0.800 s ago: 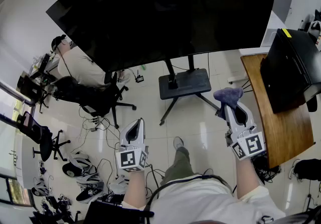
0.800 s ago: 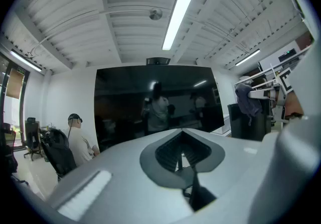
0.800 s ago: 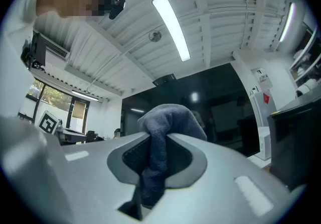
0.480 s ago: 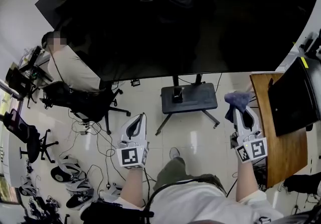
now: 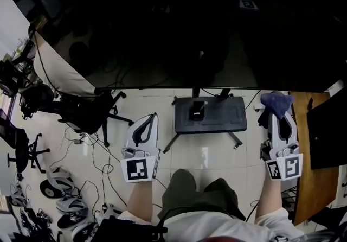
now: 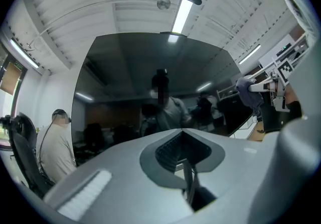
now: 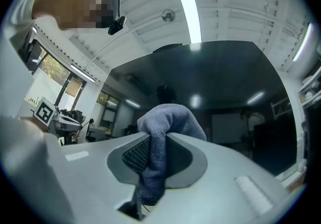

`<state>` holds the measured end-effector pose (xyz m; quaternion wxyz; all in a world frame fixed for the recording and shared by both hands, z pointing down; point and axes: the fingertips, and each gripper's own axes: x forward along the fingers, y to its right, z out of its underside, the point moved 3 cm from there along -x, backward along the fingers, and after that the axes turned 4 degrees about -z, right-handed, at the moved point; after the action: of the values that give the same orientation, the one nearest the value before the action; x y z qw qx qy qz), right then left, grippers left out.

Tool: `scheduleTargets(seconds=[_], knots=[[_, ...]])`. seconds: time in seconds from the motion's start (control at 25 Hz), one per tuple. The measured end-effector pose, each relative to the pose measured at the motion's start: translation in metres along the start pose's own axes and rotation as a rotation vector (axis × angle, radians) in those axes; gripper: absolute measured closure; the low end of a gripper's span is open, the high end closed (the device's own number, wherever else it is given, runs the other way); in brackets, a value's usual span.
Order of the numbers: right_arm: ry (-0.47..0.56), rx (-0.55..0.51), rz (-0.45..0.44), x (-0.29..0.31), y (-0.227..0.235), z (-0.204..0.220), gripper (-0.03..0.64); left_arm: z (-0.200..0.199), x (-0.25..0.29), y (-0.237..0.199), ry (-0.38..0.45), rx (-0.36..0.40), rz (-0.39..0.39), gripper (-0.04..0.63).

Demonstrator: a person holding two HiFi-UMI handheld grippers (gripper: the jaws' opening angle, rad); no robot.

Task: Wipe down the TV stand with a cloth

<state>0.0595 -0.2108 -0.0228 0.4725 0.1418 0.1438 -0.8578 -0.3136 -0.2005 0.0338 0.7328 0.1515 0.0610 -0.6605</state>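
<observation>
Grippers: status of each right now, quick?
Left gripper: closed, fingers together, nothing between them.
Right gripper: closed on the blue-grey terry cloth.

Floor's a mess tbh: a black office chair (image 5: pixel 87 113) sits on the pale tiles at the left, with a second one (image 5: pixel 21 151) out by the edge and loose cables (image 5: pixel 92 146) snaking between them. Some black-and-white gear (image 5: pixel 54 176) lies lower left, can't tell what it is. Over on the right there's a wooden desk (image 5: pixel 306 192) with a black monitor (image 5: pixel 328 132) on it. The left gripper view also catches a seated person (image 6: pixel 55 150) in a light shirt and a lit ceiling strip light (image 6: pixel 181 14).
</observation>
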Motion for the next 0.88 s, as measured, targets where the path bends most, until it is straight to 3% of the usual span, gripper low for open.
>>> scheduleTargets(seconds=[0.16, 0.28, 0.4, 0.44, 0.56, 0.64, 0.72, 0.88], knots=[[0.065, -0.035, -0.013, -0.036, 0.023, 0.13, 0.558, 0.145, -0.006, 0.042, -0.02, 0.028, 0.014, 0.354], [0.053, -0.017, -0.012, -0.053, 0.023, 0.249, 0.558, 0.259, -0.011, 0.059, 0.047, -0.009, 0.011, 0.354], [0.026, -0.018, -0.061, -0.025, -0.006, 0.339, 0.56, 0.366, -0.015, 0.055, -0.069, 0.043, 0.035, 0.354], [0.011, -0.03, -0.093, -0.012, -0.017, 0.362, 0.559, 0.39, -0.018, 0.058, -0.067, 0.044, 0.037, 0.354], [-0.01, -0.035, -0.22, 0.028, -0.048, 0.412, 0.558, 0.426, -0.031, 0.073, 0.07, -0.016, 0.024, 0.354], [-0.017, -0.02, -0.28, 0.059, -0.071, 0.404, 0.559, 0.437, -0.043, 0.072, 0.094, -0.019, 0.011, 0.354], [-0.12, -0.026, -0.302, 0.098, -0.082, 0.417, 0.559, 0.438, -0.05, 0.068, 0.11, -0.029, -0.018, 0.354], [-0.363, -0.025, -0.353, 0.147, -0.077, 0.532, 0.558, 0.447, -0.071, 0.075, 0.102, -0.056, -0.057, 0.354]])
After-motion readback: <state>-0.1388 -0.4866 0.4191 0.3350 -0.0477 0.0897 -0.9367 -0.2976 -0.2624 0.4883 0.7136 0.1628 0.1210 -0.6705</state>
